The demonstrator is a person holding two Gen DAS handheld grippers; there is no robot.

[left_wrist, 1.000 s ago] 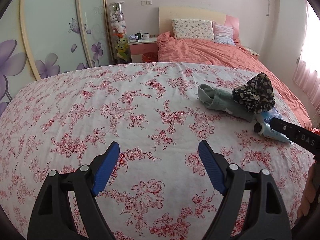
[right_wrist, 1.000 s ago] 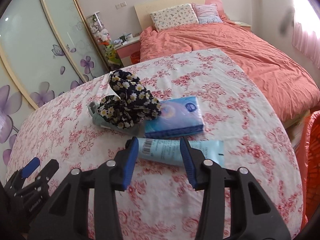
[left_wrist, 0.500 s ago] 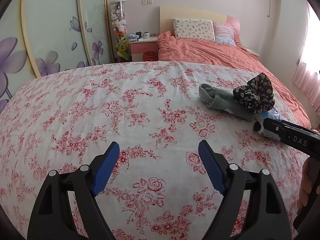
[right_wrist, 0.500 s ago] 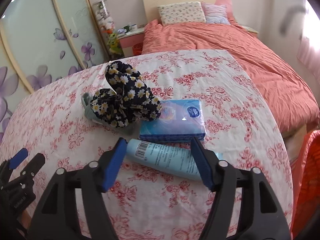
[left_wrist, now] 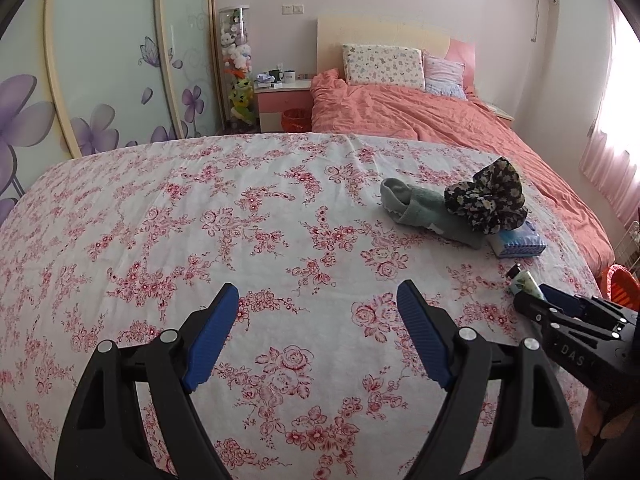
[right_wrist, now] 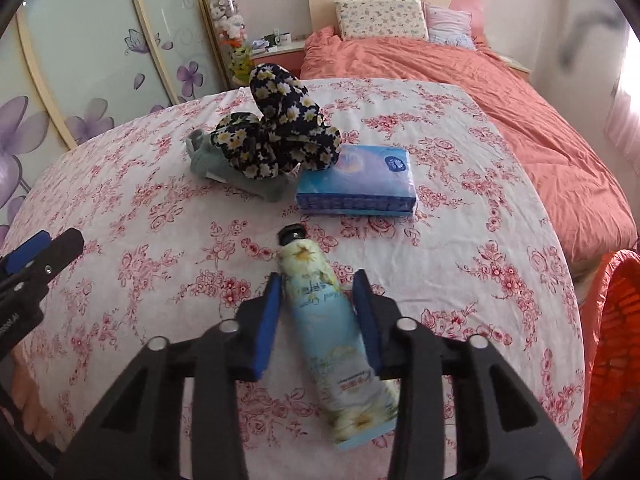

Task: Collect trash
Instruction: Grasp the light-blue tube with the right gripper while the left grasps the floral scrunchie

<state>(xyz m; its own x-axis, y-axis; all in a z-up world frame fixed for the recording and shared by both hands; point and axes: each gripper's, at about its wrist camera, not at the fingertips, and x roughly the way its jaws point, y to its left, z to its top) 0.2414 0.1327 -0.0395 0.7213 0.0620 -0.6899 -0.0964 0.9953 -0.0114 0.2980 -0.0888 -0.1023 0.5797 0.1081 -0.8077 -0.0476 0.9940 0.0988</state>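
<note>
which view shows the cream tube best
The right wrist view: the cream tube lies full length between the closing right gripper pads. The left wrist view shows only its capped tip.

A pale floral-printed cream tube (right_wrist: pixel 332 332) lay near the rose-patterned table's (right_wrist: pixel 480 208) right edge, a blue tissue pack (right_wrist: pixel 360 184) behind it.

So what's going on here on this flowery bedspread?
A person is tidying up with handheld tongs. The right tongs are closing around a hand-cream tube, cap pointing away. The left tongs hang open over bare bedspread. A tissue pack, a floral cloth and a grey sock lie untouched; an orange basket stands beside.
</note>
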